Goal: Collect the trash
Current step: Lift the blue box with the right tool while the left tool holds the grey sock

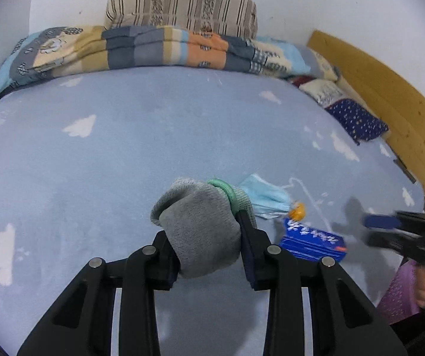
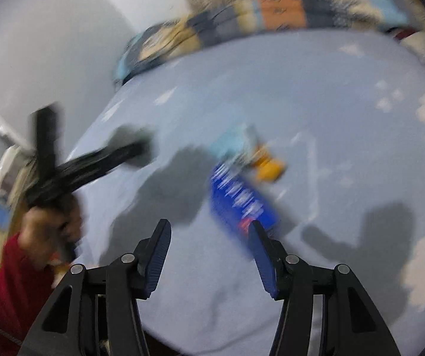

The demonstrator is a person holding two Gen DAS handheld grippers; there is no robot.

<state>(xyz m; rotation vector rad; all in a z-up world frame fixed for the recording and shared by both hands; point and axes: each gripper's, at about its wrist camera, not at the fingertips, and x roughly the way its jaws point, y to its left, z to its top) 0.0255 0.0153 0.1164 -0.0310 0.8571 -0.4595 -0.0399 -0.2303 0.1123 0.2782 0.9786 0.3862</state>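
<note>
My left gripper (image 1: 206, 237) is shut on a bunched grey knit glove (image 1: 200, 225) with a green cuff, lifted above the light blue bedsheet (image 1: 123, 178). Just right of it on the sheet lie a blue face mask (image 1: 267, 197), a small orange item (image 1: 297, 211) and a flat blue box (image 1: 313, 241). My right gripper (image 2: 209, 225) hangs open over the sheet with nothing between its fingers; the blue box (image 2: 242, 198) lies just beyond its right fingertip. The right wrist view is blurred and shows the left gripper (image 2: 123, 151) at the left, the glove a grey smear at its tip.
A folded patchwork quilt (image 1: 129, 50) and a striped cushion (image 1: 182, 6) lie at the far side against the wall. A wooden headboard (image 1: 390, 95) and a dark blue dotted pillow (image 1: 358, 118) are at the right. A hand (image 2: 49, 225) and red sleeve (image 2: 7, 290) are at the left.
</note>
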